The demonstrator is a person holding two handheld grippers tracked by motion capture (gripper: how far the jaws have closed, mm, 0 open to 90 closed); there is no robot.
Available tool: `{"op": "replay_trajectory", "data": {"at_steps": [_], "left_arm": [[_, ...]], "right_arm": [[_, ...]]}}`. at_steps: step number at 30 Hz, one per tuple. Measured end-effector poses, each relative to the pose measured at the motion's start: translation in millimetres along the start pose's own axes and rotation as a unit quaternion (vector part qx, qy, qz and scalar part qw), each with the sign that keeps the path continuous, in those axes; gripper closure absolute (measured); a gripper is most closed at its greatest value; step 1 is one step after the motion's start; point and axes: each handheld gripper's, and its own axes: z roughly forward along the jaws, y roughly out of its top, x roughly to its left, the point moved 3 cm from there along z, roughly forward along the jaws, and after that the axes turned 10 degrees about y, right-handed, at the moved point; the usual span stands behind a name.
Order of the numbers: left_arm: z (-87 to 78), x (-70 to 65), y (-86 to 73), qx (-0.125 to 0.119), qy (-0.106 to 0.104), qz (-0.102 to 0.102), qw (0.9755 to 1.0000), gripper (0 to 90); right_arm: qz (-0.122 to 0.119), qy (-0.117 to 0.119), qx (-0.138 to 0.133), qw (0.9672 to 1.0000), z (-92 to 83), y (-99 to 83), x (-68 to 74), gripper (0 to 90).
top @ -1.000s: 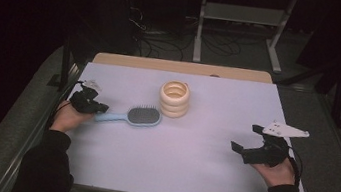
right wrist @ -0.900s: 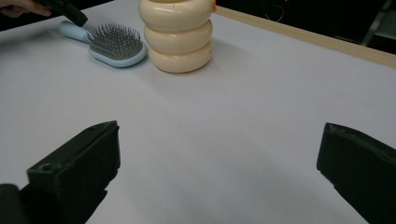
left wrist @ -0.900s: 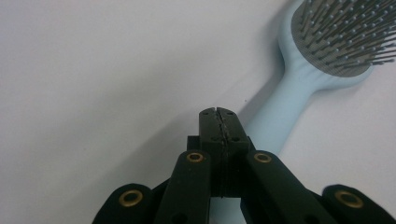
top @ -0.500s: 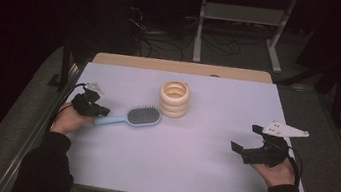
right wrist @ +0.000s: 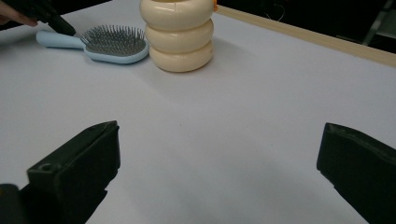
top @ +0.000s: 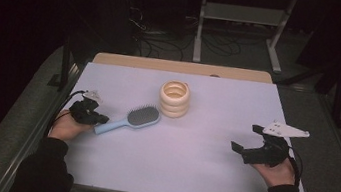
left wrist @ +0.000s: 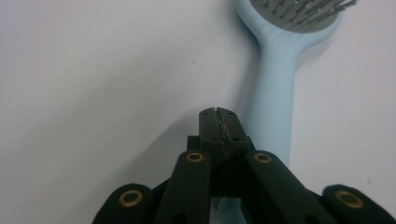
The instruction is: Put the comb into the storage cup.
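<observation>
Left tongs [left wrist: 218,114] are pinched fully together with nothing between them; tips sit just beside the handle of the light-blue hairbrush [left wrist: 275,93], on its left in the left gripper view; the handle runs forward past them to the bristle head. Whether the closed tips touch the handle edge I can't tell.

Right tongs [top: 247,144] are spread wide, empty, hovering over bare tabletop [top: 199,165]; hairbrush and the cream ring-stack holder [top: 174,98] sit well apart from them, far ahead and across.

My read: I'm lining up a grasp on the brush handle with the left side.

Risks from here:
- tongs are closed, so driving forward only nudges the handle and spins the brush flat on the tabletop; must open first
- opening this close could knock the handle sideways with the near jaw
- handle looks smooth and rounded; a grip near its end lets the heavy head swing down
- brush head lies near the ring-stack holder; a shove could push it against the stack
</observation>
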Motion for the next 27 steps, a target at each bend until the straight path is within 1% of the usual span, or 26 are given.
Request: {"op": "replay_trajectory", "data": {"at_steps": [4,7,10,14,16,18,20,21,22,24,27], "left_arm": [[-5.7,-4.0,-3.0,0.001,-0.001,0.009,1.0,90.0],[-10.7,-5.6,-5.3,0.008,-0.001,0.017,0.9998,90.0],[-17.6,-5.9,-8.2,0.021,0.008,0.031,0.9993,90.0],[-31.6,-8.1,-8.3,0.026,0.007,0.049,0.9984,90.0],[-38.2,-10.6,-5.6,0.027,0.007,0.062,0.9977,90.0],[-44.0,-13.6,-0.9,0.021,0.002,0.071,0.9973,90.0],[-48.2,-16.0,4.7,0.012,0.0,0.075,0.9971,90.0],[-49.1,-17.0,7.4,0.009,-0.005,0.073,0.9973,89.5],[-49.1,-17.4,10.0,0.007,-0.011,0.069,0.9975,85.8],[-47.7,-18.8,14.0,0.011,-0.02,0.072,0.9971,85.3],[-45.5,-21.5,20.5,0.017,-0.027,0.079,0.9964,84.2]], "right_arm": [[0.0,0.0,-0.001,1.0,-0.5,0.1,0.3,0.0],[-0.001,0.0,-0.001,1.0,-0.4,0.0,0.6,0.0],[0.001,0.0,0.001,1.0,-0.3,-0.2,0.7,0.0],[0.001,0.0,0.001,1.0,-0.1,-0.3,0.5,0.0],[0.0,0.0,0.003,1.0,0.4,-0.4,0.6,0.0],[-0.001,0.0,0.003,1.0,0.6,-0.4,0.7,0.0],[0.0,0.0,0.003,1.0,0.6,-0.4,0.8,0.0],[0.0,0.0,0.003,1.0,0.5,-0.4,0.8,0.0],[-0.001,0.0,0.003,1.0,0.5,-0.3,0.8,0.0],[0.0,0.001,0.003,1.0,0.5,-0.4,0.6,0.0],[0.0,0.002,0.005,1.0,0.8,-0.7,0.6,0.0]]}}
